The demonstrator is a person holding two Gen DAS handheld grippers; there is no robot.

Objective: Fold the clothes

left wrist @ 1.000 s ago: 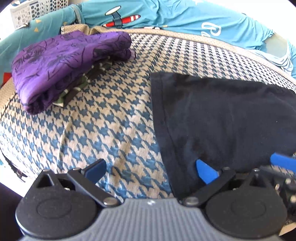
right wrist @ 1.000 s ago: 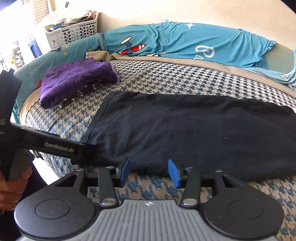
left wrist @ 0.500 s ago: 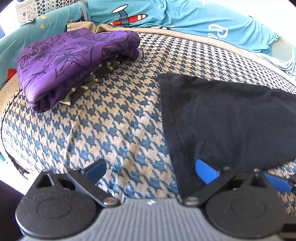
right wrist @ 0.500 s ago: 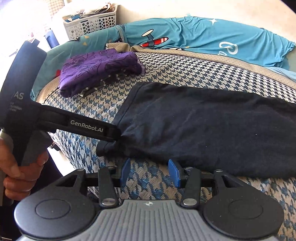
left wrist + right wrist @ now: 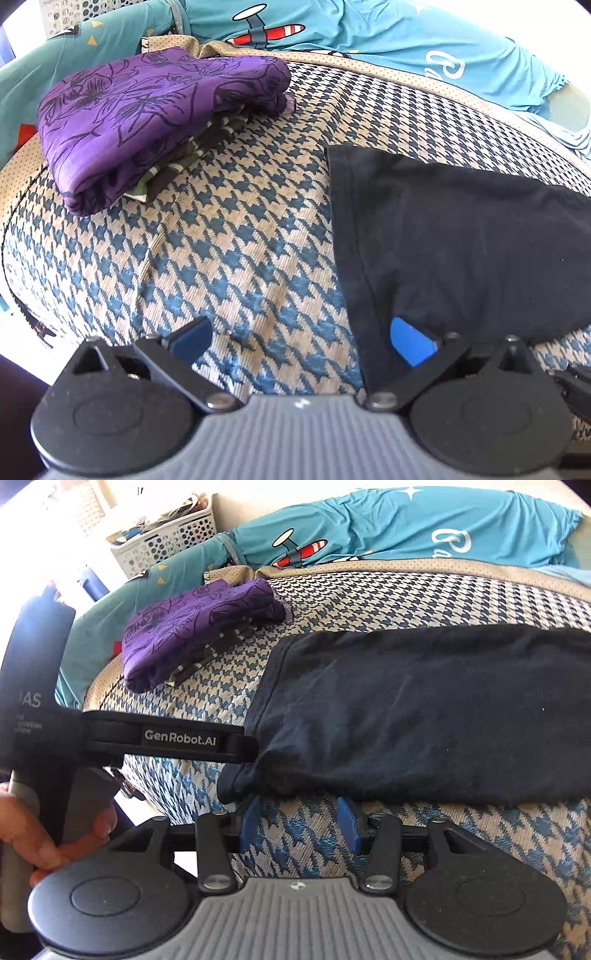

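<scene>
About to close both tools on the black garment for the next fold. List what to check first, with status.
1. Left tool jaws open: ok, spread wide.
2. Edge of the black garment between the left tool's jaws: ok, one finger is over the cloth and the other over the bedspread.
3. Right tool jaws open: ok.
4. Cloth between the right tool's jaws: not ok, only bedspread is there. The hem lies just past the tips.
5. Garment's near corner flat: not ok, it is bunched by the left tool.
6. Folded purple garment clear of the black one: ok, they lie apart.
</scene>
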